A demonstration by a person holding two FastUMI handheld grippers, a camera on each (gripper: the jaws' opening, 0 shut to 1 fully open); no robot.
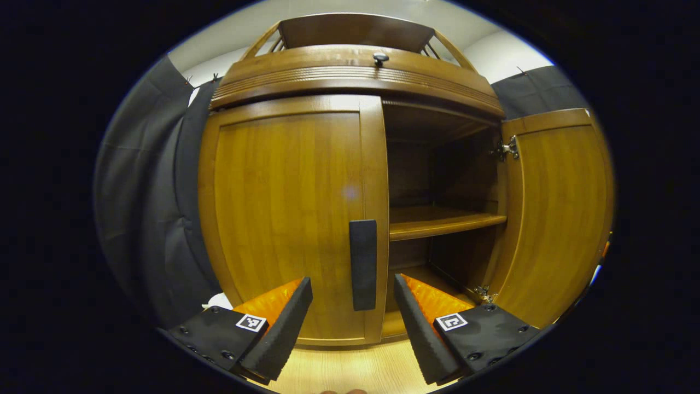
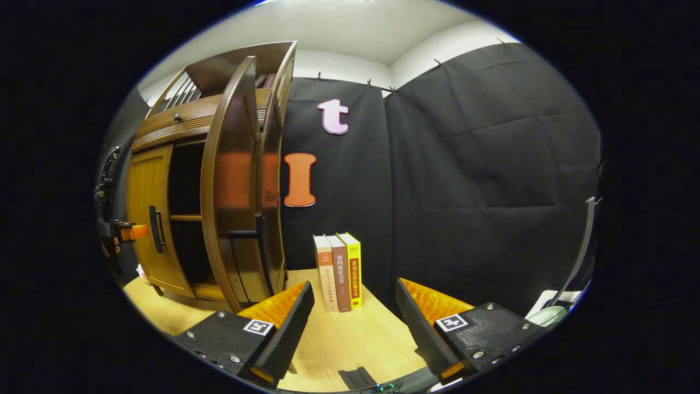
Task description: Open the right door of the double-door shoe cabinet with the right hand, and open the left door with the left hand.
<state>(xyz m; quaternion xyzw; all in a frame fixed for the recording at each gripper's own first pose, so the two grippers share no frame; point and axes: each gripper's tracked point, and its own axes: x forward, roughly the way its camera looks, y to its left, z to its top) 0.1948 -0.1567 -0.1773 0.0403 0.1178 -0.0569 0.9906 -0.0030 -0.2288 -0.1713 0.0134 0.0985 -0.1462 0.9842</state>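
Wooden shoe cabinet point(image 1: 350, 180) stands on a light wood table point(image 1: 350, 366), dead ahead in the left gripper view. Right door point(image 1: 552, 219) is swung wide at approx 3 o'clock, hinges exposed, shelf point(image 1: 445, 221) visible inside: my judgement, that half of the task is done. Left door point(image 1: 284, 219) is closed flush.

Left gripper point(image 1: 353, 312) is released, jaws wide apart, w/ the door's black handle point(image 1: 363, 265) lined up betw. the fingers at 12 o'clock. Not touching yet, as far as I can tell. Alignment suggests I'm set up to close on the handle and pull.

Right gripper point(image 2: 355, 323) is released too, holding nothing, pointed away from the cabinet toward three books point(image 2: 339, 272) standing upright at 12 o'clock near the black cloth. In the right gripper view the open right door sits at approx 10 o'clock, edge-on. Likely parked clear so it won't block the left door's swing.

Risk: handle is slim; an off-centre grip could slip.
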